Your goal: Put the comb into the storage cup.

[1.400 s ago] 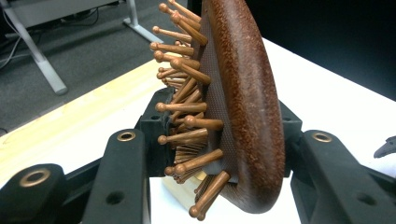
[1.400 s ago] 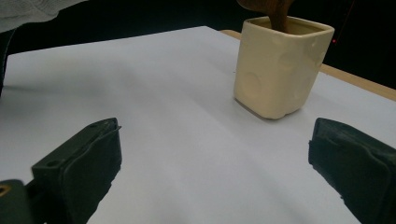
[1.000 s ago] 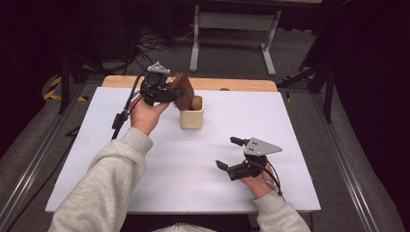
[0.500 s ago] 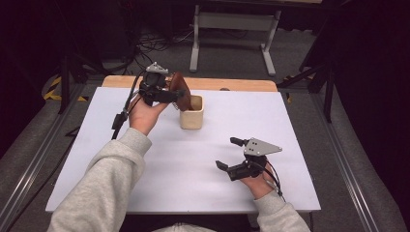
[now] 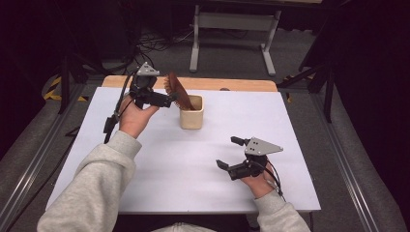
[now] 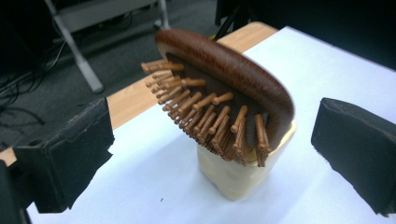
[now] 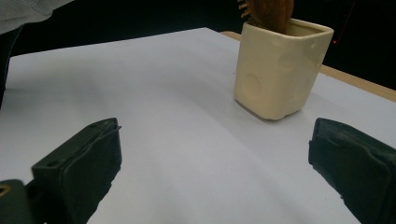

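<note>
left tongs sit at the far left of the table, raised off the surface and aimed sideways at the wooden hairbrush, jaws spread wide w/ nothing between them; in the left gripper view both black pads stand well apart on either side of the brush head, not touching it. the brush stands handle-down in the cream cup, head poking out the top and leaning toward the left hand, bristles facing the same way. cup looks narrow enough to prop the brush up, which is prob why it leans on the rim rather than tipping out. the brush looks parked in the cup w/ the left tongs flanking the head at head height, so either a release or a grab fits; can't tell which. right tongs hover low over the near right part of the table, well apart from the cup, jaws also wide open & empty, pointed at the cup; in the right gripper view the cup stands ahead between the jaws w/ the brush rising from its mouth. prob waiting on standby, clear of the left hand's working space, ready to steady the cup if needed. table surface is plain white, w/ a strip of bare wood along the far edge.
</note>
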{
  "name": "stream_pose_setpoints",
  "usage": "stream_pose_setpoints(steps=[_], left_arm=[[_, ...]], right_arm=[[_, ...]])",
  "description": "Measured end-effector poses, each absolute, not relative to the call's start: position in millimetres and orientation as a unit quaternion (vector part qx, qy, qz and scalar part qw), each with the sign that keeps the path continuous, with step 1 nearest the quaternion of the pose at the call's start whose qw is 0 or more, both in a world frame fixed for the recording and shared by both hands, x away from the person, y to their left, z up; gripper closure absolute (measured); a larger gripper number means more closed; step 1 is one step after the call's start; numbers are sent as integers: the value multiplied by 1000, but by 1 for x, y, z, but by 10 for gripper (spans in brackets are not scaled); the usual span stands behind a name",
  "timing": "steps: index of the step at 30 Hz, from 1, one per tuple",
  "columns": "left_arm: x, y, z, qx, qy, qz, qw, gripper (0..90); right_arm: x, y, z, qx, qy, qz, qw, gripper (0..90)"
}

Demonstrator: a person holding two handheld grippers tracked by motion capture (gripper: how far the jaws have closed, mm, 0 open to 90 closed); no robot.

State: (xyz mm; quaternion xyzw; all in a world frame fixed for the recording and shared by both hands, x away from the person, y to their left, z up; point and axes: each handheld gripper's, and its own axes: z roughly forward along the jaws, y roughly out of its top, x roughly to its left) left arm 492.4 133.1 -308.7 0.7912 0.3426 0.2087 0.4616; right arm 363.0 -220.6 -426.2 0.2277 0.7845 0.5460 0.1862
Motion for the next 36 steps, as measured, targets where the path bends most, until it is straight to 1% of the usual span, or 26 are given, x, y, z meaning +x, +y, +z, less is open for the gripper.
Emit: stream_pose_setpoints(steps=[5,7,10,11,20,22,27,36], left_arm=[[477,143,-298,791,314,211,482,2],[466,149,-293,790,293,217,493,1],[458,155,-290,790,283,218,498,1],[451,161,-288,785,272,220,511,1],[420,185,-290,779,252,225,529,1],[410,193,-294,781,252,221,527,1],[401,200,-306,787,254,220,517,1],[377,221,-353,775,265,200,539,1]], right_arm=[[363,-222,-425,228,782,549,188,29],[363,-223,-423,228,781,549,189,29],[363,-225,-423,229,780,550,191,29],[363,-225,-422,230,780,550,191,29],[362,-229,-419,231,778,551,192,29],[362,-230,-419,232,779,550,193,29],[362,-232,-418,234,777,551,194,27],[361,-233,-419,231,778,553,192,24]])
